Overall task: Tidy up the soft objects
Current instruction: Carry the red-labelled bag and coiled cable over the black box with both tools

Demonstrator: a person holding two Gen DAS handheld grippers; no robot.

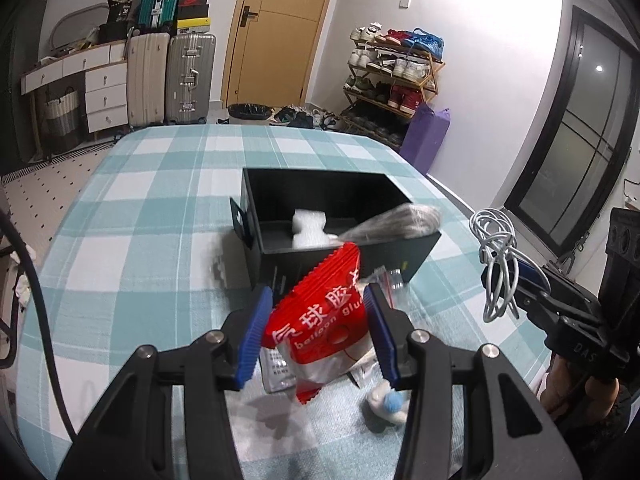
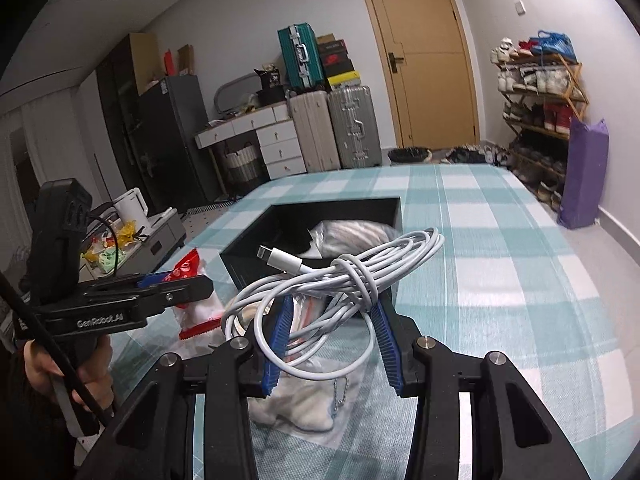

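Observation:
My left gripper [image 1: 317, 292] is shut on a red and white packet [image 1: 324, 320] printed "balloon glue", held above the checked bed. Just beyond it stands an open black box [image 1: 316, 174] holding a white foam piece [image 1: 308, 232] and a clear bag [image 1: 400, 220]. My right gripper [image 2: 332, 304] is shut on a coiled white charging cable [image 2: 340, 276], lifted in front of the same box [image 2: 340, 204]. The right wrist view shows the left gripper [image 2: 176, 284] with the packet [image 2: 188, 268] at the left. The cable [image 1: 496, 256] hangs at the right of the left wrist view.
Under the grippers lie clear bags and a small white plush with a blue ball [image 1: 390, 400]; a white plush in a bag [image 2: 304, 400] lies close. The teal checked bedspread [image 2: 500, 240] stretches around the box. Off the bed are a purple bag [image 2: 584, 176], a shoe rack [image 1: 392, 80] and suitcases [image 1: 188, 76].

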